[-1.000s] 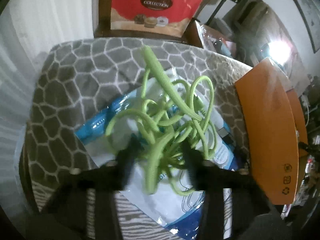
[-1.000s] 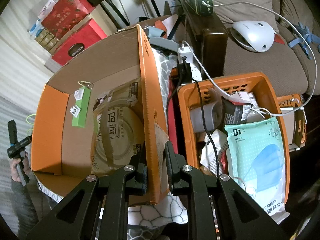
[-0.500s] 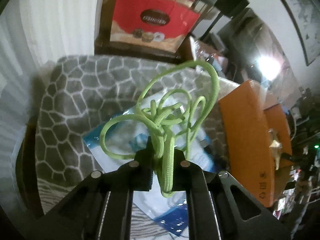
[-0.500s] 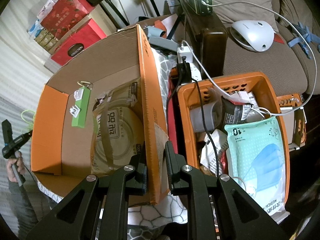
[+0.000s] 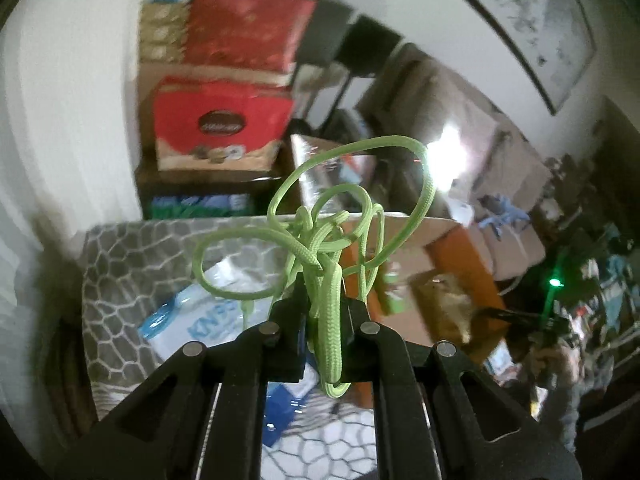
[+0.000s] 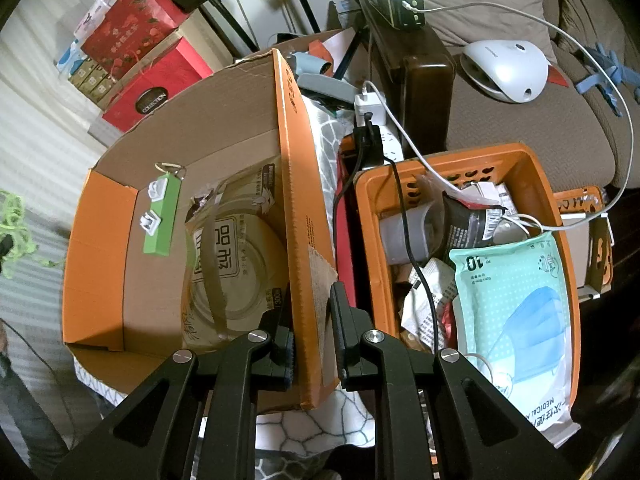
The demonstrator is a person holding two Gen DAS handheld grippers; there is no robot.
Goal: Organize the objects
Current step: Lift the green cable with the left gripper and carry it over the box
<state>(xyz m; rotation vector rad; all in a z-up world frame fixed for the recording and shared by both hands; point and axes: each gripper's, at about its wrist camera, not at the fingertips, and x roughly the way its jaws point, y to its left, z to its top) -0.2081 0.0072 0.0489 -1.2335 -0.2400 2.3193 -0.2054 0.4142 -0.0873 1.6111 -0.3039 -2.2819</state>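
Note:
A tangle of light green cord hangs in the air, pinched between the fingers of my left gripper, which is shut on it. The same green cord shows at the far left edge of the right wrist view. My right gripper is shut on the orange side wall of a cardboard box, one finger inside and one outside. In that box lie a green tag with white clips and a brown pack with a strap.
Below the cord a white and blue plastic bag lies on a grey patterned cloth. An orange plastic basket right of the box holds a mask pack, cables and wrappers. Red gift boxes stand behind.
My left gripper closed on the green cord and lifted it off the white and blue bag, high above the cloth. The right gripper kept still on the box wall.

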